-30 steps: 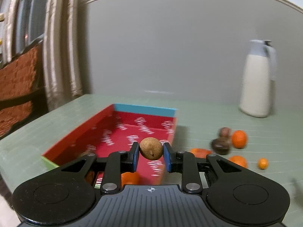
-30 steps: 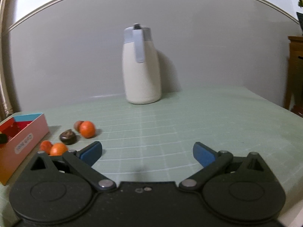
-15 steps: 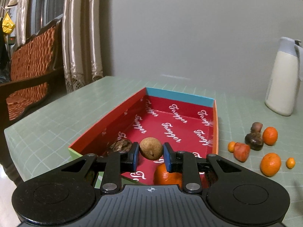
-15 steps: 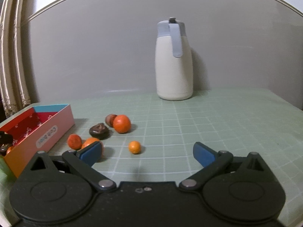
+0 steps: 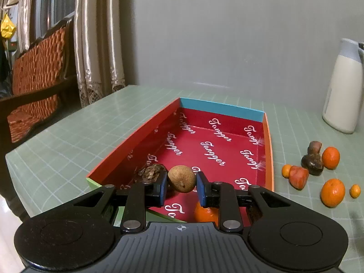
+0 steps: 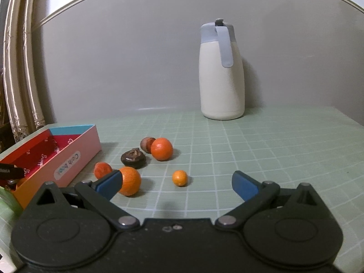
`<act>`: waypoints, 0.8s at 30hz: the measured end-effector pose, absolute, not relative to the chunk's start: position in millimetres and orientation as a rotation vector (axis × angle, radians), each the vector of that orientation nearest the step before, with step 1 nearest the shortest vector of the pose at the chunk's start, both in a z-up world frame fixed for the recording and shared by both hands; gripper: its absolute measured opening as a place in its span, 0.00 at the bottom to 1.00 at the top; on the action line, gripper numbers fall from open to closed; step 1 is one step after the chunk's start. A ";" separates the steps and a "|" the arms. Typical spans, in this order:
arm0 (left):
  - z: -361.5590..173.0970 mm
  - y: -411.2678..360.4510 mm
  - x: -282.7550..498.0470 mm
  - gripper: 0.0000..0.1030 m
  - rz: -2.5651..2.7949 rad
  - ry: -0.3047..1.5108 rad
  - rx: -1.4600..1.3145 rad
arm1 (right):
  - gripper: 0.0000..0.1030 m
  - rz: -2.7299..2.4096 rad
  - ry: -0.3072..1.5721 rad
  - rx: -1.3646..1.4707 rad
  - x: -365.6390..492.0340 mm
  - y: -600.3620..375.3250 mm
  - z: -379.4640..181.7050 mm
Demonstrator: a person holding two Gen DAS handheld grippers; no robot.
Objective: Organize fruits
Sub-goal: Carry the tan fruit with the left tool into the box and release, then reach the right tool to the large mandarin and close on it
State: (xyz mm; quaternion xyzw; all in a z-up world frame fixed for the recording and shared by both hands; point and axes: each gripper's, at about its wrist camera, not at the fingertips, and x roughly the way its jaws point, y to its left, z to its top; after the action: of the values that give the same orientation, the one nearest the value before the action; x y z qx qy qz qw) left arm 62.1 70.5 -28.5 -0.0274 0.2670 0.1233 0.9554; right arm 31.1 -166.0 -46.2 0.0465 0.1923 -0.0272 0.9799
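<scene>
Nearest your left gripper [image 5: 182, 187], the red-lined box [image 5: 269, 150] holds an orange [image 5: 204, 212] at its near end, partly hidden behind the blue pads, and a dark wrinkled fruit [image 5: 151, 173] by the left wall; the rest of the printed floor lies bare up to the blue far wall. Your left gripper is clamped on a round brown fruit [image 5: 182, 178], both pads pressing its sides, and carries it above the box's near end. Your right gripper [image 6: 176, 185] has its jaws spread wide with nothing between them, hanging over the green gridded table [image 6: 273, 150]. Just beyond its left pad sits an orange [image 6: 129, 180], then a small kumquat [image 6: 179, 178], a red fruit [image 6: 102, 169], a dark brown fruit [image 6: 133, 158], and farther back another orange [image 6: 161, 149]. The cream jug [image 6: 220, 75] stands at the wall.
</scene>
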 end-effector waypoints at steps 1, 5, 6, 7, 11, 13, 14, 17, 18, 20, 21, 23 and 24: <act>-28.3 72.2 61.6 0.27 0.247 0.542 -0.060 | 1.00 -0.051 0.388 0.094 32.1 -164.8 -46.2; -28.0 74.4 60.3 0.27 0.226 0.543 -0.064 | 1.00 -0.037 0.391 0.092 35.1 -159.1 -47.5; -27.5 74.7 59.0 0.28 0.231 0.538 -0.064 | 1.00 -0.033 0.391 0.092 36.0 -157.3 -47.8; -26.9 75.0 57.6 0.42 0.244 0.532 -0.060 | 1.00 -0.029 0.392 0.091 36.3 -156.3 -47.9; -20.0 77.3 45.7 0.86 0.285 0.452 -0.048 | 1.00 -0.015 0.395 0.088 39.0 -150.9 -49.0; -17.6 78.3 41.7 0.86 0.286 0.432 -0.032 | 1.00 -0.009 0.396 0.087 40.3 -148.6 -49.3; -17.5 79.7 41.0 0.86 0.294 0.433 -0.026 | 1.00 -0.007 0.396 0.087 41.0 -147.5 -49.5; -16.7 88.3 39.1 0.86 0.329 0.434 -0.033 | 1.00 -0.002 0.399 0.093 43.5 -144.5 -50.6; -16.2 92.5 37.9 0.86 0.342 0.432 -0.042 | 1.00 0.002 0.401 0.097 44.8 -143.7 -51.1; -15.6 102.1 34.5 0.86 0.367 0.428 -0.063 | 1.00 0.009 0.404 0.102 46.7 -141.2 -51.8; -15.6 106.6 33.2 0.86 0.380 0.429 -0.072 | 1.00 0.012 0.404 0.103 47.6 -139.7 -52.2; -16.7 114.1 31.6 0.86 0.397 0.433 -0.085 | 1.00 0.021 0.404 0.102 49.0 -136.0 -52.9; -17.4 117.8 31.0 0.86 0.403 0.435 -0.090 | 1.00 0.024 0.402 0.101 49.8 -134.1 -53.2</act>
State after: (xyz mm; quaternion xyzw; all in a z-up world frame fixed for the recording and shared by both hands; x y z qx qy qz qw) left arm 31.0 117.8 -17.4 -0.0444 0.2141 0.1985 0.9554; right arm 49.8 -134.1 -53.2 0.0501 0.1998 0.0119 0.9785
